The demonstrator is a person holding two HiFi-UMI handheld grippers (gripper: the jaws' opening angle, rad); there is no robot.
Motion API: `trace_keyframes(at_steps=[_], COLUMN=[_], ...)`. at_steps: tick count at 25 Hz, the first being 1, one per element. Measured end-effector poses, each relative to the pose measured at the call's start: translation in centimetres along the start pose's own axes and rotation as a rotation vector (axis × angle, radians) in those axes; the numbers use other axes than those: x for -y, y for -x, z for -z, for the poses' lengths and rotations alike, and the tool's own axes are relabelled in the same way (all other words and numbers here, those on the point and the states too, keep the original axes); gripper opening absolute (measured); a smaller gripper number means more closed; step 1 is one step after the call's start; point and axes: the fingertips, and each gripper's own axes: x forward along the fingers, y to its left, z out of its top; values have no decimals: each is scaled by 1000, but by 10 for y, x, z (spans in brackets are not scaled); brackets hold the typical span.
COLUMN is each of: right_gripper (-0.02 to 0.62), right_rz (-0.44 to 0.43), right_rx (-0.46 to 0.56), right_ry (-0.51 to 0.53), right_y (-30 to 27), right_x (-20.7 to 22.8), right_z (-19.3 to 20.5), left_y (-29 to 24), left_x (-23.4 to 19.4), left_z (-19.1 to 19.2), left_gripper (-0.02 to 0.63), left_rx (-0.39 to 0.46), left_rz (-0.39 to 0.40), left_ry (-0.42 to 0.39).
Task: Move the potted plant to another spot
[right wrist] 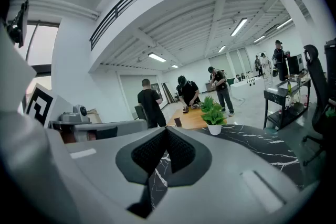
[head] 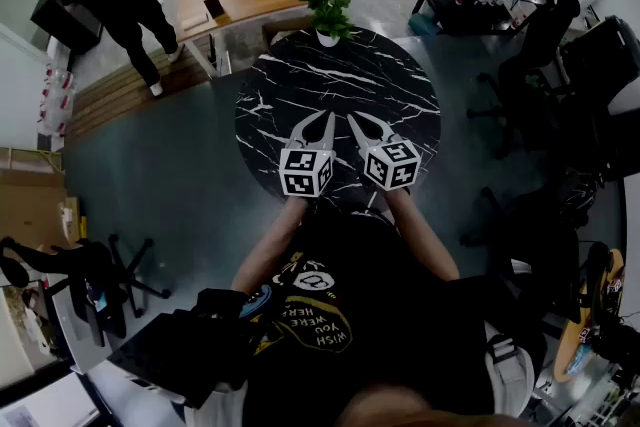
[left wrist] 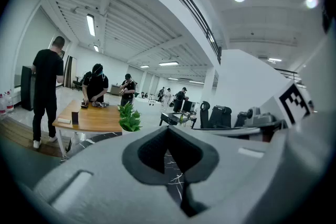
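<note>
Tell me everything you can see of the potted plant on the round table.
The potted plant is small: a bushy tuft of bright green, pointed leaves rising from a plain white pot that narrows toward its base, smooth like ceramic or plastic. It stands upright at the far edge of the round black table with white marble-like veining. Only the table touches it; nothing holds or leans on it.
</note>
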Motion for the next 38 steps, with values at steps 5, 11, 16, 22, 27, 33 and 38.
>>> trace_keyframes(at_steps=[5, 11, 16, 22, 27, 33, 38], right_gripper=[-2, -2, -2, -2, -2, -2, -2], right_rz=[4, 2, 4, 12, 39, 64, 52], right_rx=[3, -1, -5, -26, -65, -92, -116], right_ry=[-1, -2, -9, -41, -51, -67, -94], right_y=[-6, -12, -16, -21, -33, -59, -88], right_x=[-3, -13, -14, -9, -1, 26, 64], right_z=[0, 3, 6, 17, 36, 51, 58], left_y=[2, 9, 12, 13, 7, -24, -72], left_x=[-7, -19, -28, -38, -50, -67, -79], left_z=[0, 0, 0, 19, 33, 49, 57], left_gripper=[5, 5, 5, 5, 5, 5, 5], left_rx=[0, 1, 1, -57, -93, -138, -165], left_rz=[3, -8, -18, -5, 11, 22, 6], left_ry=[1, 8, 12, 1, -1, -16, -31])
